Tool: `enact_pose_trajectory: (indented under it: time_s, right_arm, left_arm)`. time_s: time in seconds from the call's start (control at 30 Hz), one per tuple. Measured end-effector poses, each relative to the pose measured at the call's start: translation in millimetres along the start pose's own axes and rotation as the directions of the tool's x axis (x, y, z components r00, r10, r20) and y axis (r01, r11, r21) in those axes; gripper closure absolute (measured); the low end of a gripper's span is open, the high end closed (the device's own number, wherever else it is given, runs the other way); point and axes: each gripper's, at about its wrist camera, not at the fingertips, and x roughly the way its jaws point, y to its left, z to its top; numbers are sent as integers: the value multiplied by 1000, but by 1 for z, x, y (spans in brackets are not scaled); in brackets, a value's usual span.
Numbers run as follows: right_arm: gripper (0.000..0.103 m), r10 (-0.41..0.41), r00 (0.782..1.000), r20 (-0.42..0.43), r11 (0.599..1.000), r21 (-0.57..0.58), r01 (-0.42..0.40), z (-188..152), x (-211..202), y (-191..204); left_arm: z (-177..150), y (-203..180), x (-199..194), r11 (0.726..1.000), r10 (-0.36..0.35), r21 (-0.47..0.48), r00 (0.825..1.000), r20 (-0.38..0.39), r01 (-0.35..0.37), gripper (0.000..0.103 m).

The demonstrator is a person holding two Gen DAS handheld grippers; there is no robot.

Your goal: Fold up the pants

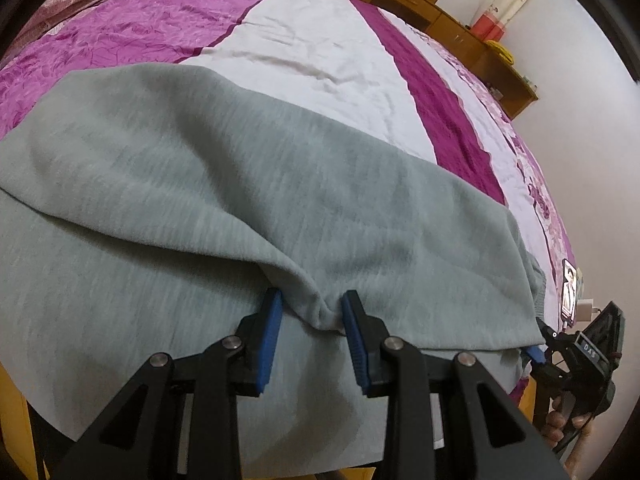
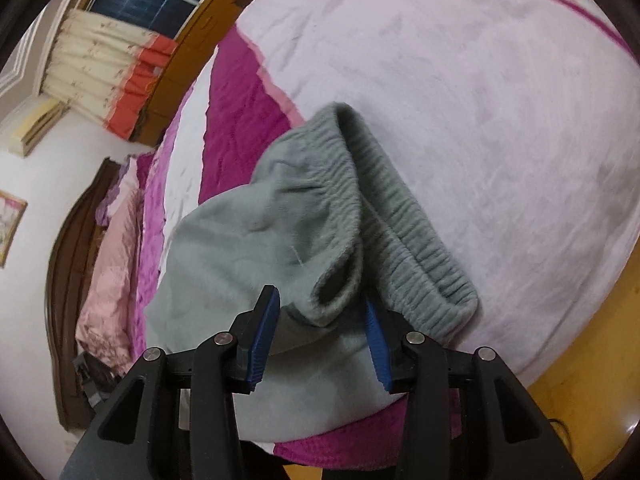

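Observation:
Grey sweatpants point(image 1: 208, 168) lie across the bed, with an upper layer lifted over a lower one. My left gripper point(image 1: 314, 312) is shut on a bunched fold at that upper layer's near edge, which fills the gap between the blue pads point(image 1: 270, 336). In the right wrist view, the ribbed elastic waistband point(image 2: 404, 220) curls over. My right gripper point(image 2: 320, 316) is shut on the waist corner of the pants point(image 2: 248, 248). The left wrist view shows the right gripper point(image 1: 536, 350) at the far right, pinching the same layer's corner, with a hand point(image 1: 560, 420) below it.
The bed cover point(image 1: 328, 52) is white and magenta. A phone point(image 1: 570, 292) and a white charger point(image 1: 586, 306) lie near the bed's right edge. Wooden cabinets point(image 1: 460, 20) run behind the bed. Pink pillows point(image 2: 112, 280), a curtain point(image 2: 100, 68) and wooden floor point(image 2: 580, 380) show around it.

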Motion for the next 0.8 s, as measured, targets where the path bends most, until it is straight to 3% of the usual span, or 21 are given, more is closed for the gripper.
enact_pose_trajectory:
  time_s: [0.4,0.47,0.57,0.7,0.8]
  right_arm:
    - [68,84,996,10,992,92,-84,1,0,-18]
    - [68,97,995,21,988,115,-99,0,0,-21]
    - [75,88,995,38,989,115,-92,-2,-3,-21]
    - [91,52,997,53,994,91,-56,-4,-10,-20]
    - [94,36,997,68,997,73,-41,-5,-18,-18]
  left_arm:
    - [-3,-2,5,999,7,44,1000,26,-8,71]
    - [-3,-1,5,999,2,40,1000,28,-3,75]
    - [-4,2,1,999,-31,28,999,25,31,89]
    - [-5,2,-12,998,-53,35,997,49,51,92]
    - [-5,0,-29,997,-67,46,995,80,63,93]
